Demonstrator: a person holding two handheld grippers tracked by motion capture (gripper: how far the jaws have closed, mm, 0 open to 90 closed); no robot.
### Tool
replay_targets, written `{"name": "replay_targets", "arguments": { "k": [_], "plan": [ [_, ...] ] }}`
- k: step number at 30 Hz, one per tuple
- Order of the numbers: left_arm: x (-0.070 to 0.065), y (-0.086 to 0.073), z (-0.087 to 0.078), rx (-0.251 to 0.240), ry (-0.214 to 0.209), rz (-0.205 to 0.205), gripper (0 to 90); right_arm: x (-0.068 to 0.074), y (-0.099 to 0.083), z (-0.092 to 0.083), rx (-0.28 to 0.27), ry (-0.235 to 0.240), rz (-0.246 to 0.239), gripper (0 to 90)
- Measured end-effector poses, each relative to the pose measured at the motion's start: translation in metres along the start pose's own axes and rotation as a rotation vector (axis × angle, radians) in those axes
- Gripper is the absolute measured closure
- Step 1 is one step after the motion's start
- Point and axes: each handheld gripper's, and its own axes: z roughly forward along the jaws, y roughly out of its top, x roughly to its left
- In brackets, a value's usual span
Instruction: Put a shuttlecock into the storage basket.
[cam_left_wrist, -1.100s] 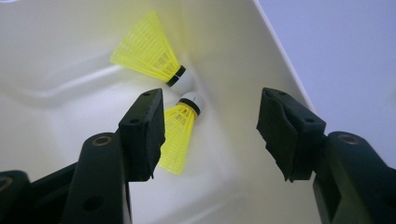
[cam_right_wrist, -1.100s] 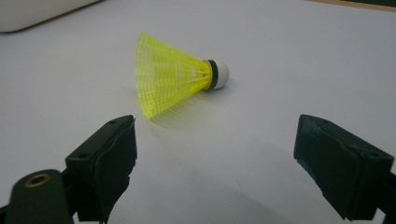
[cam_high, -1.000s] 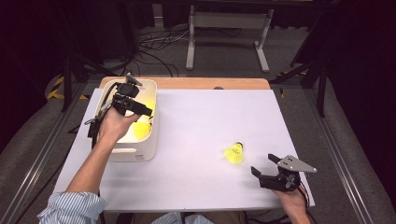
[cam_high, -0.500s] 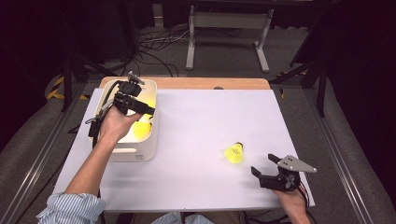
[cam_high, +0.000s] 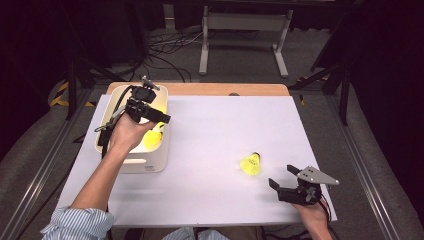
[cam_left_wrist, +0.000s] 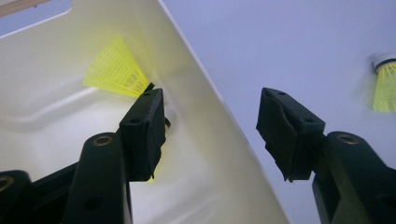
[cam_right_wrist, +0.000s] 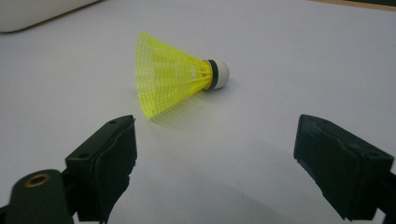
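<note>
On the white worktop (cam_high: 210, 150) a yellow shuttlecock (cam_high: 251, 164) lies on its side, its white cork tip pointing away from the person and its mesh skirt facing the right claw (cam_high: 285, 181). That claw rests low on the worktop near the person's edge, just short of the shuttlecock; in the right gripper view its two black jaws stand spread wide with nothing between them, and the shuttlecock (cam_right_wrist: 175, 74) lies ahead of them, apart from both pads. At the left side of the worktop stands a cream bin (cam_high: 155, 162), and the left hand (cam_high: 125, 135) holds the left claw (cam_high: 162, 119) over it. In the left gripper view this claw (cam_left_wrist: 210, 121) is also spread and grips nothing: its jaws straddle the bin's near wall (cam_left_wrist: 205, 116), one inside the bin and one outside over the worktop. Inside the bin lies a second yellow shuttlecock (cam_left_wrist: 114, 72), its skirt just beyond the inner jaw; whether that jaw touches it cannot be told. The first shuttlecock (cam_left_wrist: 385, 84) shows at the far right edge of that view, well apart from the bin.
</note>
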Motion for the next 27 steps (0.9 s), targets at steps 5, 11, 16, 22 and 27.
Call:
{"name": "replay_targets", "arguments": {
  "k": [5, 11, 16, 22, 27],
  "plan": [
    [-0.004, 0.001, 0.000, -0.001, -0.003, 0.009, 42.2, 0.000, 0.000, 0.000, -0.001, 0.000, 0.002, 14.0],
    [-0.008, 0.003, 0.002, -0.001, -0.005, 0.030, 41.8, 0.000, 0.000, 0.000, -0.001, -0.001, 0.001, 14.0],
    [-0.013, 0.004, 0.004, 0.003, -0.010, 0.045, 41.6, 0.000, 0.000, 0.000, -0.001, 0.000, 0.000, 14.0],
    [-0.019, 0.006, 0.007, 0.002, -0.020, 0.053, 41.5, 0.000, 0.000, 0.000, -0.001, -0.002, 0.001, 14.0],
    [-0.022, 0.007, 0.009, 0.004, -0.012, 0.068, 40.9, -0.001, 0.000, 0.000, 0.001, -0.005, 0.004, 14.0]
  ]
}}
